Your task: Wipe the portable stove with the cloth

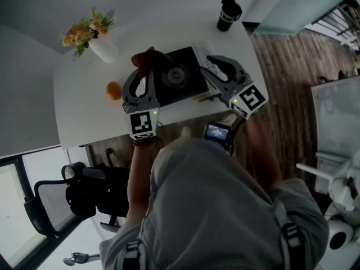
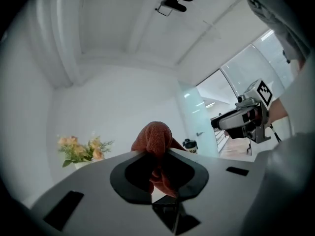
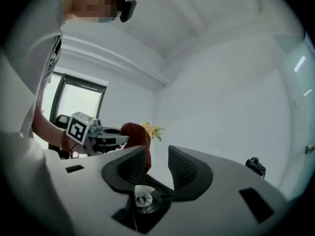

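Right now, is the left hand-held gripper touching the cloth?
Touching. In the left gripper view the jaws of the left hand-held gripper pinch the red cloth, which bunches out above them.

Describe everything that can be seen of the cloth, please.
The cloth is rust-red and looks like soft, looped terry fabric. It is bunched up, not spread flat. The left gripper pinches it between its jaws: a rounded wad rises above the jaw tips and folds hang down between them. It is held up in the air. In the head view it shows by the left edge of the stove. Only the jaws touch it.
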A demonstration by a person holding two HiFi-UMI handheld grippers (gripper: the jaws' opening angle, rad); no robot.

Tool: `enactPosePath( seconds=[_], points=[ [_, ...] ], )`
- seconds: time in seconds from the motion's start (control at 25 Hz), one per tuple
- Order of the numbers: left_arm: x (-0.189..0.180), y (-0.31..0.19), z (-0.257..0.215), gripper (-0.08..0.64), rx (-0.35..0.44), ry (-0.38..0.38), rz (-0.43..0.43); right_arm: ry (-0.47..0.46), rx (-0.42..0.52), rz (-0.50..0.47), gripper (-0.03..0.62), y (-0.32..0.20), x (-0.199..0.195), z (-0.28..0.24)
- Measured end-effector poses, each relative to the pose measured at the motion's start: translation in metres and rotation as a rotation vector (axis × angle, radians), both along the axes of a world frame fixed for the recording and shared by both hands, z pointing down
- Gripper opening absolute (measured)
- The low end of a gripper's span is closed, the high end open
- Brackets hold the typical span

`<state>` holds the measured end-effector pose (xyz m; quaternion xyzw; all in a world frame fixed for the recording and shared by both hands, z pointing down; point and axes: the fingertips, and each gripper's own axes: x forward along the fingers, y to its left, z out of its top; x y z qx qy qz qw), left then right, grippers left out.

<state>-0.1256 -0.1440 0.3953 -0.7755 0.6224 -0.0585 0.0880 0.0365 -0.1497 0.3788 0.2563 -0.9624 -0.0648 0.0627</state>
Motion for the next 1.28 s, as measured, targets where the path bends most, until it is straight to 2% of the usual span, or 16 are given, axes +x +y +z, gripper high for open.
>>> enactPosePath(
  seconds=[0.2,0.44,0.56,0.8,1.28],
  points=[
    [0.012,0.010,0.007,0.078,-0.004,0.111,-0.044,-0.050,0.003,0.096,0.127,0.004,-0.007,0.000],
    [0.026,0.019,0.021,0.078,-0.021,0.126,-0.039,-0.011,-0.023,0.237,0.060,0.002,0.003,0.035],
    [0.033,0.023,0.029,0.079,-0.042,0.123,-0.023,0.019,-0.046,0.245,0.035,0.008,0.003,0.050],
    [0.042,0.029,0.041,0.080,-0.067,0.121,-0.005,0.019,-0.085,0.245,0.034,0.014,0.003,0.061],
    [0.047,0.036,0.047,0.080,-0.090,0.130,0.008,0.041,-0.082,0.230,0.034,0.019,0.007,0.064]
  ],
)
